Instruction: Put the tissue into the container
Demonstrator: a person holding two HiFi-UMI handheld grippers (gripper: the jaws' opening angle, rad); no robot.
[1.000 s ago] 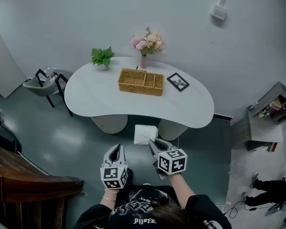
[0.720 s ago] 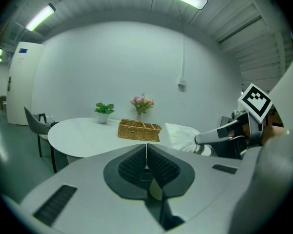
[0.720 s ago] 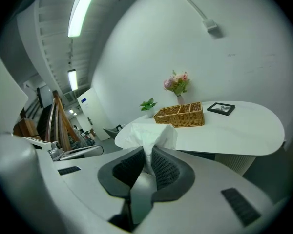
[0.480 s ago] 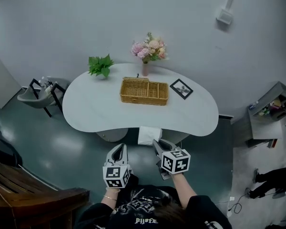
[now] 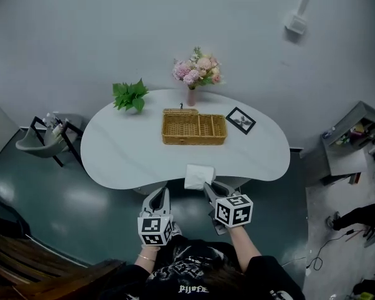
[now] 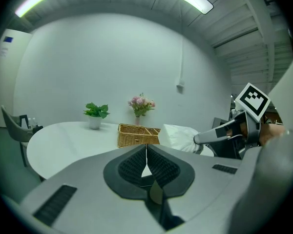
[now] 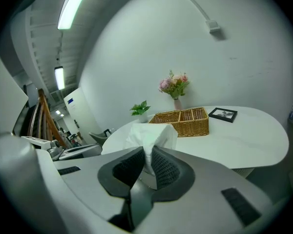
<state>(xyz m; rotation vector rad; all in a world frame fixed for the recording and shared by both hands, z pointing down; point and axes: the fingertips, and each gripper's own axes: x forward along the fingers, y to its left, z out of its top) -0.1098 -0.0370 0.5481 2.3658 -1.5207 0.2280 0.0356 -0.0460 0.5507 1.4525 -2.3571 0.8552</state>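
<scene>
While right tongs (image 5: 209, 189) pinch tissue (image 5: 199, 175) | left tongs (image 5: 157, 196) pressed together | tissue hides table (image 5: 125, 149) edge

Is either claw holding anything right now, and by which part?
The right claw pinches the tissue by its near end, the rest sticking up past the jaws. The left claw is shut and empty.

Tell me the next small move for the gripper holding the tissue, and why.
Probably carry the right gripper forward over the table toward the wicker basket. Its jaws pinch the tissue, which hangs at the table's near edge, while the basket sits farther in.
</scene>
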